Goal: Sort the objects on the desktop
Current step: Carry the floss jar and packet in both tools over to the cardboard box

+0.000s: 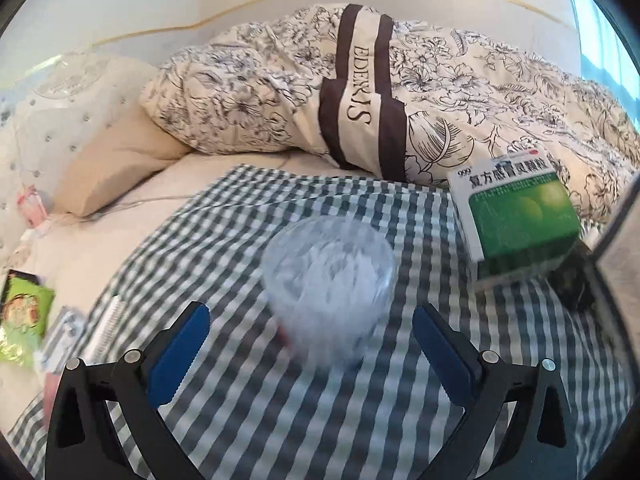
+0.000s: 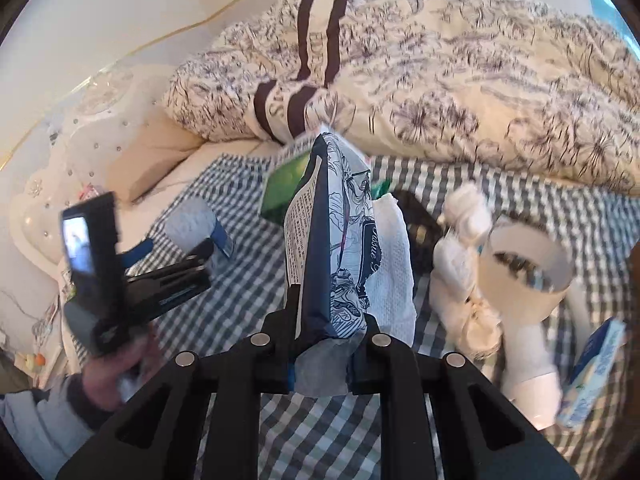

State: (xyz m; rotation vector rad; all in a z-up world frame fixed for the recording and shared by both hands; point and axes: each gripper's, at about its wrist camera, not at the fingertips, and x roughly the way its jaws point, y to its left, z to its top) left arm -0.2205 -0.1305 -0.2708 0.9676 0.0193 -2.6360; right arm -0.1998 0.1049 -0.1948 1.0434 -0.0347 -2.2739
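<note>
1. We've got the tissue pack point(image 2: 332, 236) clamped tight in the right gripper point(image 2: 320, 360), lifted clear so it can go to its pile.
2. Left gripper point(image 1: 310, 344) gapes wide around the clear tub point(image 1: 330, 280), gripping nothing yet.
3. All this sits on a checked cloth point(image 1: 320, 420) over a bed, floral duvet point(image 1: 460, 92) behind.

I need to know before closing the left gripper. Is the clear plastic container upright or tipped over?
Tipped: the clear plastic container lies on its side on the checked cloth, between the open left gripper's fingers.
</note>
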